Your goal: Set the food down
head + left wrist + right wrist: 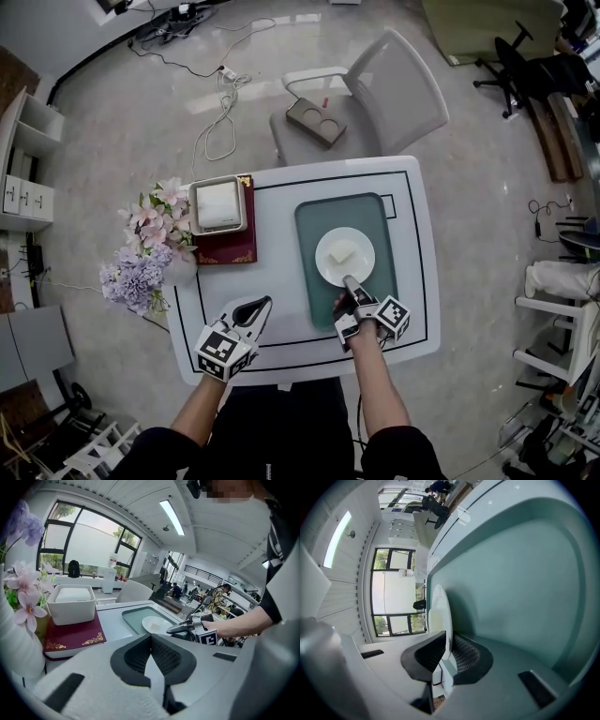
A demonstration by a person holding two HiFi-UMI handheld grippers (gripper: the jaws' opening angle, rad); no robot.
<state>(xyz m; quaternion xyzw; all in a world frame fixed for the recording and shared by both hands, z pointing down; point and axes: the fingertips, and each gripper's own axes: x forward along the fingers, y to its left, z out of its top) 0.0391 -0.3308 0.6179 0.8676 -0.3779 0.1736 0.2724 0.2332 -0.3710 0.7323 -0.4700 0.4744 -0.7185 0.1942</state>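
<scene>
A white plate point(345, 255) with a pale piece of food point(343, 251) sits in the middle of the green tray point(314, 220) on the white table point(281, 281). My right gripper point(349, 281) is shut on the plate's near rim. In the right gripper view the rim point(440, 616) runs edge-on between the pads point(461, 656), close over the tray floor point(525, 597); whether plate and tray touch I cannot tell. My left gripper point(262, 305) hovers over the table left of the tray, shut and holding nothing point(152, 648). From it I see the plate point(157, 623) and the right gripper point(176, 629).
A white box point(217, 204) stands on a dark red book point(230, 246) at the table's far left. A vase of pink and purple flowers point(145, 253) stands at the left edge. A grey chair point(375, 94) stands behind the table with a brown holder point(315, 120) on its seat.
</scene>
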